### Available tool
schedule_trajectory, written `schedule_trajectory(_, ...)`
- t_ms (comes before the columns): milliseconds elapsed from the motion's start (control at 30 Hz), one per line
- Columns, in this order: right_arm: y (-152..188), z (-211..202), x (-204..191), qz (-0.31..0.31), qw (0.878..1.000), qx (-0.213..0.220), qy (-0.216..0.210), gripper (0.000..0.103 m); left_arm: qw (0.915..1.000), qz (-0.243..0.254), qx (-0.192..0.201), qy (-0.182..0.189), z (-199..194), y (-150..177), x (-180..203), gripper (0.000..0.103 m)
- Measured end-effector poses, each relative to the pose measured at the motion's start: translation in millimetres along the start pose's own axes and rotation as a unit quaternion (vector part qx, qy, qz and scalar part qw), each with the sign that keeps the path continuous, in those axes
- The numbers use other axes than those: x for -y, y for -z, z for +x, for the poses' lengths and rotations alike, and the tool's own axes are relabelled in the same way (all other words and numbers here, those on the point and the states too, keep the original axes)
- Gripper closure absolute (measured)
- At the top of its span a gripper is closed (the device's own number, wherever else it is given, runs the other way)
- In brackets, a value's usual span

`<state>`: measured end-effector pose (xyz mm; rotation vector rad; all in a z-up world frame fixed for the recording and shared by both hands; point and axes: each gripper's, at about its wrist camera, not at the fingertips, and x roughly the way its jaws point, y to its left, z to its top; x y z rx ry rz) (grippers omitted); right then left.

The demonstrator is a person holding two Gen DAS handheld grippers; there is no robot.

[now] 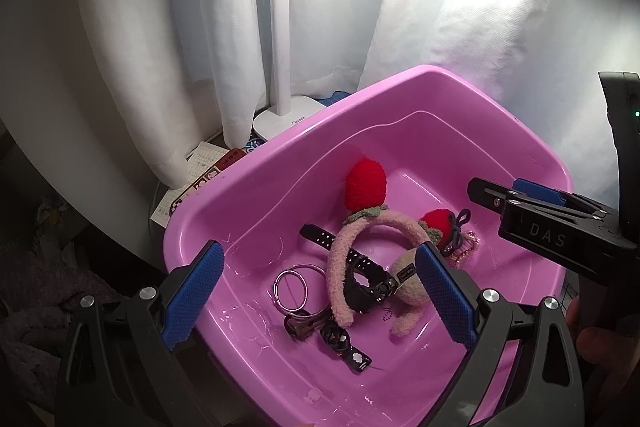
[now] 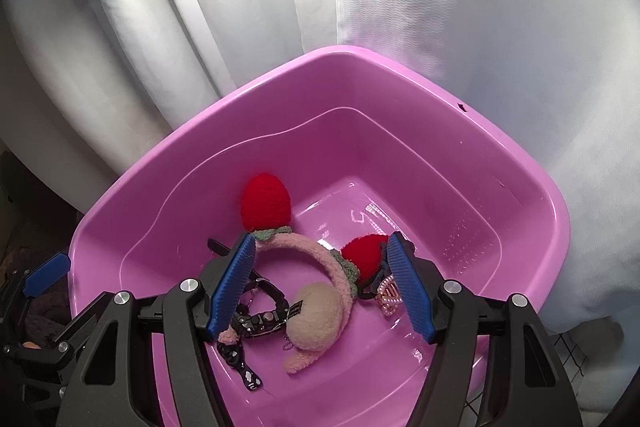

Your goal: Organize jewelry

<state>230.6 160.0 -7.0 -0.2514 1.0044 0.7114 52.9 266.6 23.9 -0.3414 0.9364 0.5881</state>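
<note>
A pink basin (image 1: 280,147) (image 2: 200,131) holds the jewelry. A fuzzy pink headband (image 1: 384,223) (image 2: 304,247) with two red strawberries lies over a black watch (image 1: 364,287) (image 2: 264,319). Beside them are silver bangles (image 1: 290,289), a beige plush ball (image 2: 316,319), a pearl hair clip (image 2: 388,293) and a black strap (image 1: 352,351). My left gripper (image 1: 320,293) hovers open over the basin's near side with nothing between its pads. My right gripper (image 2: 322,287) is open above the headband, its pads on either side and not pressing it. It also shows at the right of the left wrist view (image 1: 520,211).
White curtains hang behind the basin. A white lamp base (image 1: 280,119) and loose papers (image 1: 200,167) lie at the back left. Purple cloth (image 1: 32,287) is bunched left of the basin. A hand (image 1: 600,343) holds the right gripper.
</note>
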Motion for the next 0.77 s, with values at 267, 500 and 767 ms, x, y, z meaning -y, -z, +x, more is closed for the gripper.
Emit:
schedule_trajectory(267, -0.5, 0.3, -0.6, 0.002, 1.000, 0.000, 0.002, 0.037, 1.0000, 0.000, 0.001, 0.005, 1.1, 0.4, 0.0, 0.009)
schedule_trajectory(500, 0.1, -1.3, -1.5, 0.001, 1.000, 0.000, 0.002, 0.037, 1.0000, -0.001, 0.006, 0.005, -2.3, 1.9, 2.4, 0.009)
schedule_trajectory(767, 4.1, -2.8, -2.4, 0.005, 1.000, 0.002, 0.003, 0.037, 0.9999, -0.010, -0.003, 0.004, -2.6, 4.1, -1.2, 0.009)
